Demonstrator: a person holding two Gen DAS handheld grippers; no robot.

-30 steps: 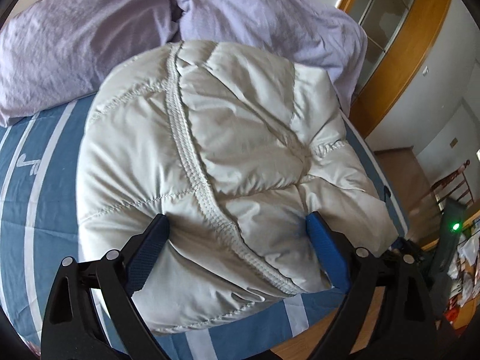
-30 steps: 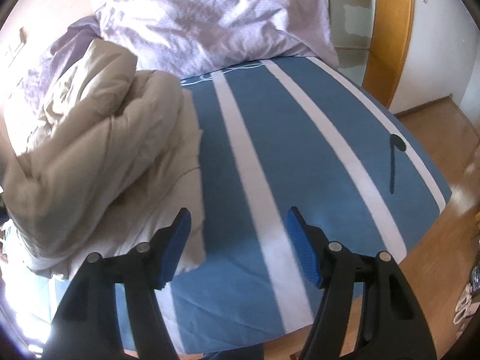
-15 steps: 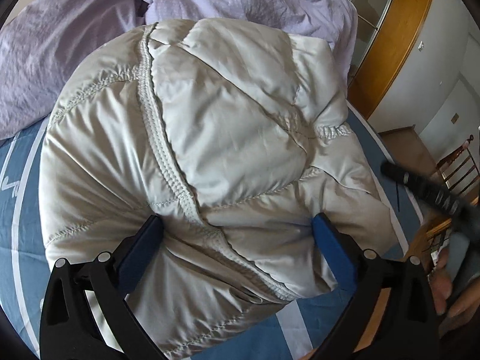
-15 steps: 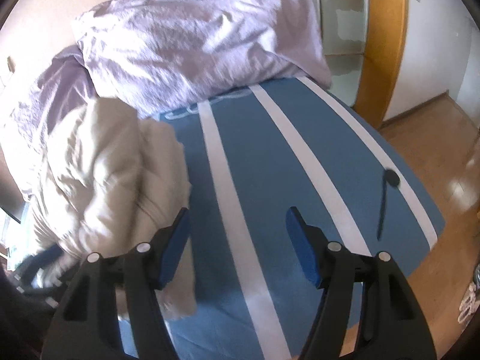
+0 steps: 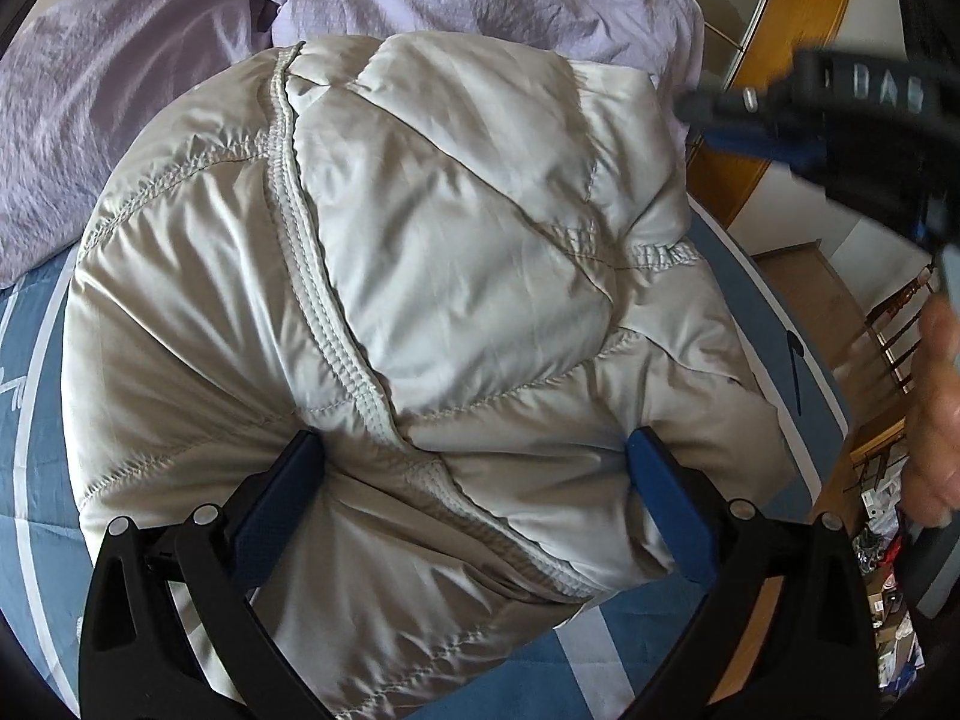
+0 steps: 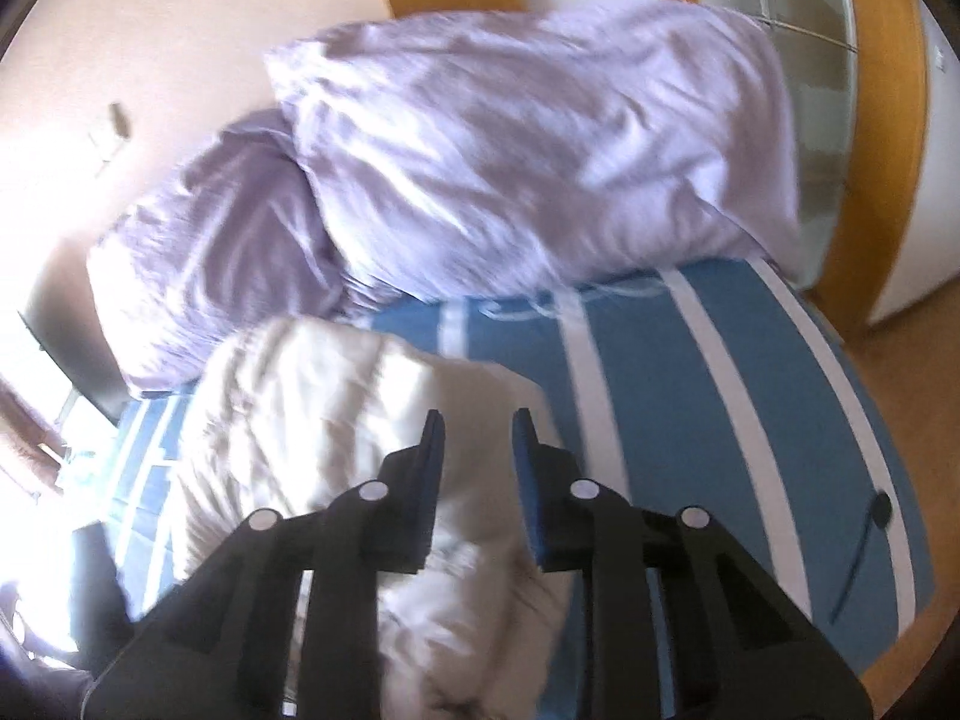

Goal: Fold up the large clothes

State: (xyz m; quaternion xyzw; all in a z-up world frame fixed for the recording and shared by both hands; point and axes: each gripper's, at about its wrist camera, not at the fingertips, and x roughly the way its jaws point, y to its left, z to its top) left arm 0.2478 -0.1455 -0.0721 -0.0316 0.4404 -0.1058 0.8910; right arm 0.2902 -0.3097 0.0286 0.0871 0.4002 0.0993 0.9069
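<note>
While the left claw (image 5: 474,462) is standing wide open with its blue pads pressing into the near flank of the puffy, quilted pale-grey down jacket (image 5: 420,276), nothing is actually being pinched, so the bundle is resting only by its own weight on the blue bed sheet with white stripes (image 6: 690,396), in front of the crumpled lilac pillows (image 6: 510,150). Risk, as judged: the lofty fill is likely springing back and unrolling the fold if pressure comes off, and the slick shell may be sliding toward the bed edge. The right claw (image 6: 474,444) is hovering over the jacket's far side, jaws nearly together with a narrow gap, gripping nothing visible. The right wrist view is motion-blurred; sleeves, hem and underside layers are hidden; contact there is unclear.
</note>
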